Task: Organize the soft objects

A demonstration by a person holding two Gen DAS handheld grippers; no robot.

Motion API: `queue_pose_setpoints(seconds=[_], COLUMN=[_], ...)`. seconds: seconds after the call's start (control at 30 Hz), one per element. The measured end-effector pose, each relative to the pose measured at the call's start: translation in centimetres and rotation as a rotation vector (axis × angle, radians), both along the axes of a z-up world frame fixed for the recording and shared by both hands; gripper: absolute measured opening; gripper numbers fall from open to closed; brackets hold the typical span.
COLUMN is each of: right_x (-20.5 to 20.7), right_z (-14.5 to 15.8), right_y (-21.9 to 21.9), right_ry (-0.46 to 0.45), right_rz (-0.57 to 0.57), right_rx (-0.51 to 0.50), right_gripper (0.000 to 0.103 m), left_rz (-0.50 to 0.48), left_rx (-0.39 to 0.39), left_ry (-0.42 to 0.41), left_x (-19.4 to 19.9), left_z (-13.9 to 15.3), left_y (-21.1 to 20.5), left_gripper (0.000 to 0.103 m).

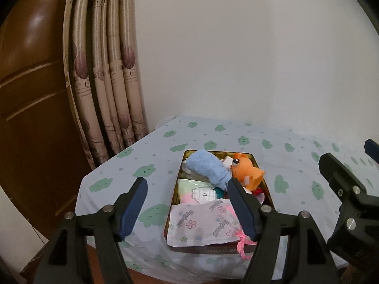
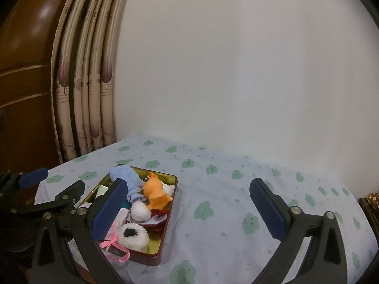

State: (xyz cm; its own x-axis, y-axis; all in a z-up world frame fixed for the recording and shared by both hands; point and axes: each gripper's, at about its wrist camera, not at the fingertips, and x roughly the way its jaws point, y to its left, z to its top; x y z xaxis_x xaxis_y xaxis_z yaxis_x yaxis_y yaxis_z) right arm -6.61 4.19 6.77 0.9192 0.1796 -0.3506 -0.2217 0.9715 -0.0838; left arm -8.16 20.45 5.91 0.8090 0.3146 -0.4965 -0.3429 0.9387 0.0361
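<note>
Here we are at a table under a pale blue cloth printed with green clouds, pushed against a plain white wall. Striped curtains hang at the back left, with glossy brown wood panelling beyond them.

In the middle of the cloth sits the tin box, gold inside with a dark red wall, and it is packed. A rolled blue towel lies across the far end, an orange plush toy leaning against it. Nearer, a floral drawstring pouch with a pink ribbon drapes over the front rim. The right wrist view adds a fluffy white slipper-shaped piece and a white ball of fabric.

The left hand-held gripper hovers over the near end of the tin box, fingers spread wide, nothing pinched between them. Its right finger crosses in front of the orange plush toy and the pouch.

The right hand-held gripper is wide apart too, empty, pointing at bare cloth just right of the tin box. Its left finger covers part of the tin box's near left corner.
</note>
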Motion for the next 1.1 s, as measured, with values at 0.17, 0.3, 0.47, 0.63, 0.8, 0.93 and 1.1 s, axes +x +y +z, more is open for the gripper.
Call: queue_pose_setpoints(seconds=[0.17,0.3,0.47,0.63,0.8,0.93,1.1], right_x=[-0.8,-1.1,-2.1,-2.8,-3.2,-3.3,-3.3], right_z=[0.3,0.2,0.4,0.6,0.6,0.6,0.5], right_y=[-0.5,-0.2,0.1,0.3,0.4,0.9,1.4], right_ry=[-0.021,-0.017,-0.029,-0.03,-0.029,-0.029,-0.029], right_rz=[-0.012,-0.012,-0.006,-0.002,0.004,0.004,0.008], right_rx=[0.019,0.014,0.02,0.029,0.033,0.015,-0.002], right_gripper=[0.102,0.102,0.102,0.102,0.102,0.102,0.102], left_rz=[0.019,0.051,0.066,0.065,0.064,0.057,0.062], left_rx=[-0.031,-0.035,-0.014,0.026,0.031,0.002,0.003], left_ry=[0.016,0.016,0.021,0.017,0.02,0.027,0.02], left_x=[-0.3,-1.1,-2.5,-4.0,-4.8,-4.7,-4.7], left_z=[0.2,0.5,0.6,0.8,0.5,0.2,0.0], left_y=[0.5,1.1,1.2,1.0,1.4,1.9,2.0], left_gripper=[0.073,0.073,0.073,0.073,0.073,0.073,0.073])
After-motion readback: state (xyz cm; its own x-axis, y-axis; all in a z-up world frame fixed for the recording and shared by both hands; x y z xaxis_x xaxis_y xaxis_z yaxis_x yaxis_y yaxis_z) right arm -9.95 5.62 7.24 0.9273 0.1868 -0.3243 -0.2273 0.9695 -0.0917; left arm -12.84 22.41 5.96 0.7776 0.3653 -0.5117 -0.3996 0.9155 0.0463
